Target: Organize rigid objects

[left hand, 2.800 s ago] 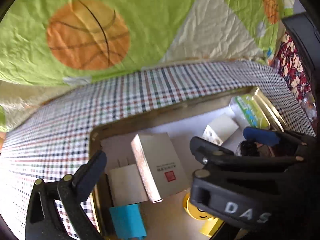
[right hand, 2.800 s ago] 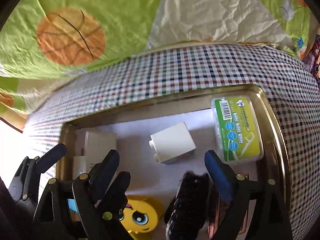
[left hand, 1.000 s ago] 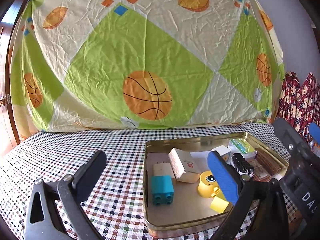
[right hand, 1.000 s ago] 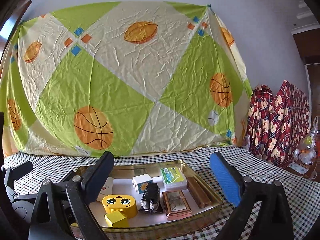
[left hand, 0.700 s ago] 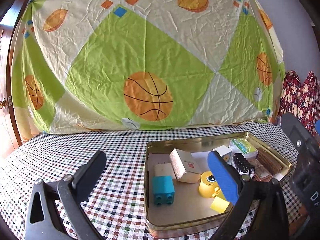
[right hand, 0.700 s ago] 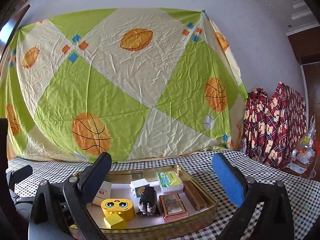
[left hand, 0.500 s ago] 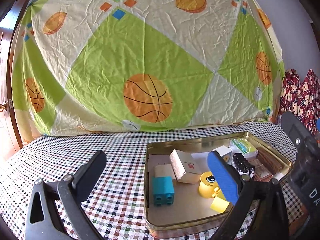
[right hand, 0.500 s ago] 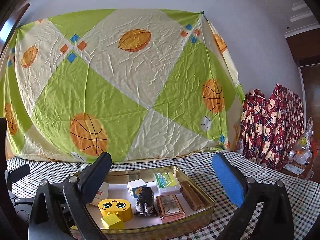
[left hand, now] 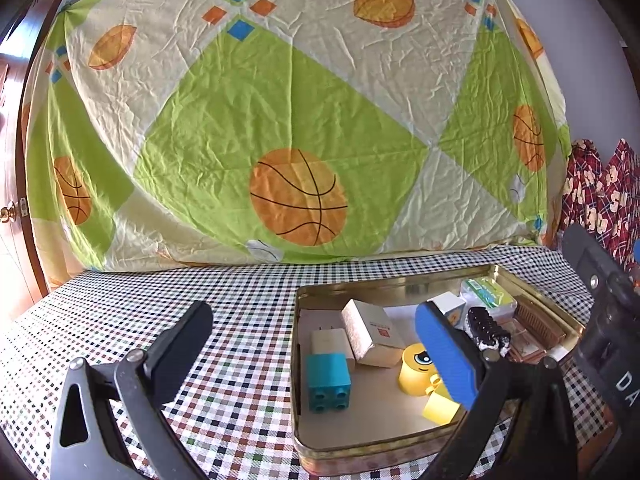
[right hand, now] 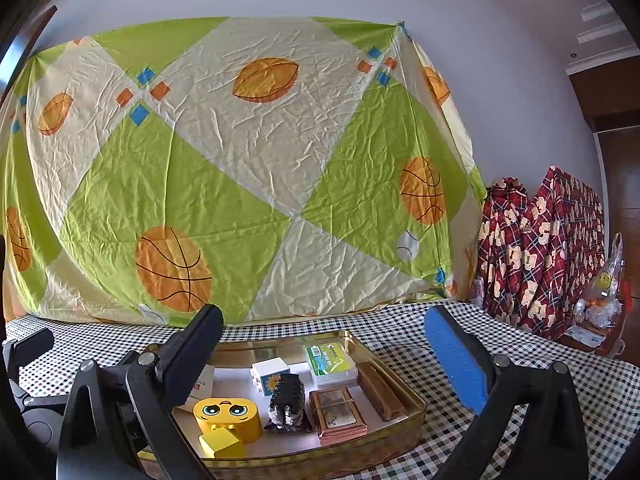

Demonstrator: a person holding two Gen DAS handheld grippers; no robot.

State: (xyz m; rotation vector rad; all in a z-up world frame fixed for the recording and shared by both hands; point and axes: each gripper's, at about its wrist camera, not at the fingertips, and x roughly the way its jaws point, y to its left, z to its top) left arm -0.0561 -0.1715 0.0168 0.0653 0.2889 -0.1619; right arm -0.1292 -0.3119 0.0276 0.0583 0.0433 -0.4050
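At lower centre, both tools, left tool (left hand: pixel 316 356) and right tool (right hand: pixel 320 360), are hanging agape, empty. Blue block (left hand: pixel 328 382) in the tin (left hand: pixel 360 446) is looking light, stiff; flat sides are offering the hold.

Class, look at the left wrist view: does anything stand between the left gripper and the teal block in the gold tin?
Only the tin's near wall lies between; the left gripper, open, sees the teal block unobstructed from above.

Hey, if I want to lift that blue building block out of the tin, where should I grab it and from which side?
Probably grip the blue block across its two flat side faces, coming straight down from above with the left gripper. It stands clear of the tin wall on one side, with bare floor on the other. The white charger sits close behind it.
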